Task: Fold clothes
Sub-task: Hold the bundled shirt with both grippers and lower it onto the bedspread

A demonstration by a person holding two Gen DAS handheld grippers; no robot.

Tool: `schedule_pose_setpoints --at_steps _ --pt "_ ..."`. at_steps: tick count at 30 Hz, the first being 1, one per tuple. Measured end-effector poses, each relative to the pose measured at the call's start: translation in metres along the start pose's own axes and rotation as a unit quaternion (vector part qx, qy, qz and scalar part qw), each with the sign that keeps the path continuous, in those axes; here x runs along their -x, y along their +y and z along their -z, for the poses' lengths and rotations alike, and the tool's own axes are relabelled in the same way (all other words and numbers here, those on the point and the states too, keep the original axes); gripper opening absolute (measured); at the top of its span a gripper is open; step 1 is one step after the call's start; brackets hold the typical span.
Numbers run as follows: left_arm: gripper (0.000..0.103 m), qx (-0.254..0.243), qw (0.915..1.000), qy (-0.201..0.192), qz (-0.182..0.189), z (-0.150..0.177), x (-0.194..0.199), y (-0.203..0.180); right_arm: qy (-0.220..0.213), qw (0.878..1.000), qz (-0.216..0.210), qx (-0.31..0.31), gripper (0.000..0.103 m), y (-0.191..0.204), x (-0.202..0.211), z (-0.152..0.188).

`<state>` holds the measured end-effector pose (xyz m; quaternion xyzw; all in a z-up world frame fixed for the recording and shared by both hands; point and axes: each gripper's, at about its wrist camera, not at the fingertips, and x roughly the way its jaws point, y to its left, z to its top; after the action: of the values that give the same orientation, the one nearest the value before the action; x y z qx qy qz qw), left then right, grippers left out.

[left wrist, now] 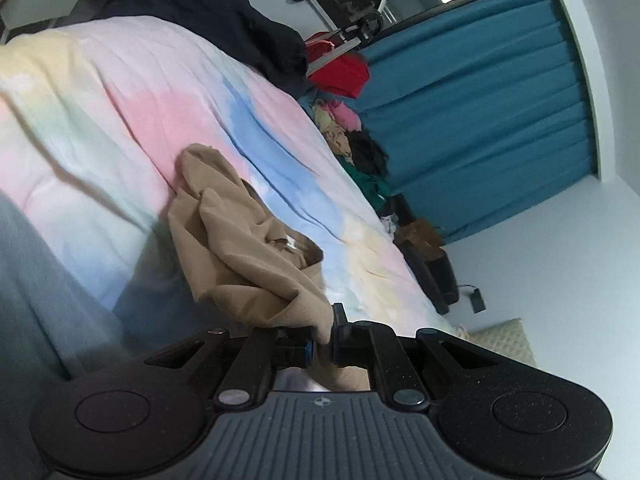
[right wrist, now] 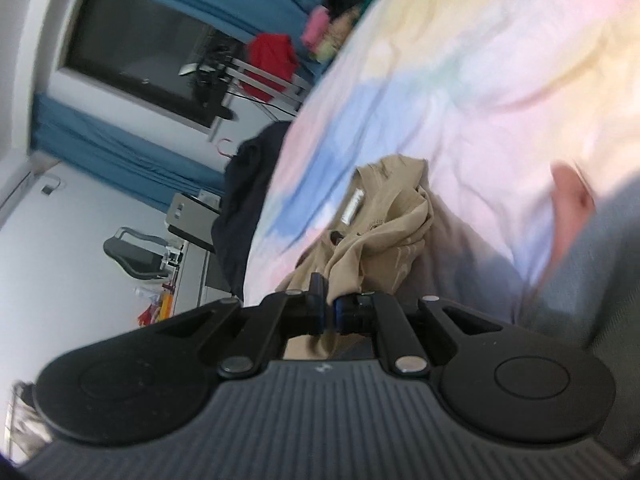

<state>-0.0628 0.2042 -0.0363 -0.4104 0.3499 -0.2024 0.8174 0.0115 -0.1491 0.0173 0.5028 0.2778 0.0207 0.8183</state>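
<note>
A tan garment (left wrist: 240, 240) lies crumpled on a pastel tie-dye bedspread (left wrist: 132, 92). My left gripper (left wrist: 322, 346) is shut on one edge of it, with tan cloth pinched between the black fingers. In the right wrist view the same tan garment (right wrist: 384, 224) shows its neck label, and my right gripper (right wrist: 330, 312) is shut on another edge of it. The cloth hangs bunched between the two grips. A grey sleeve (right wrist: 580, 272) and part of a hand (right wrist: 570, 196) sit at the right of that view, blurred.
A dark navy cloth (left wrist: 224, 16) lies at the far end of the bed. A heap of mixed clothes (left wrist: 352, 136) and a red garment (left wrist: 340, 68) on a rack stand beside blue curtains (left wrist: 480, 112). A desk and chair (right wrist: 136, 256) stand by the wall.
</note>
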Motion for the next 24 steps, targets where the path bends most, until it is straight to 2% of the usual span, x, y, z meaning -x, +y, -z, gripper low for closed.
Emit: schedule_pose_setpoints --at_steps 3,5,7,10,14,20,24 --pt "0.009 0.001 0.9998 -0.013 -0.013 -0.012 -0.014 -0.007 -0.005 1.000 0.005 0.007 0.008 0.008 -0.024 -0.013" --pt "0.009 0.004 0.9991 -0.023 -0.036 -0.028 -0.037 -0.011 -0.009 1.000 0.008 0.012 0.008 0.013 -0.041 -0.021" --pt "0.009 -0.002 0.9968 -0.035 -0.073 -0.047 -0.064 -0.016 -0.010 1.000 0.014 0.016 0.008 0.018 -0.061 -0.031" --pt "0.009 -0.022 0.9897 -0.048 -0.133 -0.077 -0.114 -0.020 0.003 0.999 0.038 0.025 0.008 0.026 -0.120 -0.053" --pt "0.009 -0.046 0.9812 -0.038 -0.183 -0.109 -0.178 -0.004 0.010 0.996 0.074 0.043 0.008 0.025 -0.181 -0.068" --pt "0.010 -0.076 0.9758 -0.021 -0.204 -0.121 -0.241 0.026 0.029 0.995 0.086 0.052 0.010 -0.004 -0.236 -0.080" --pt "0.011 -0.093 0.9744 -0.010 -0.205 -0.122 -0.259 0.039 0.050 0.994 0.085 0.039 0.010 -0.023 -0.256 -0.087"
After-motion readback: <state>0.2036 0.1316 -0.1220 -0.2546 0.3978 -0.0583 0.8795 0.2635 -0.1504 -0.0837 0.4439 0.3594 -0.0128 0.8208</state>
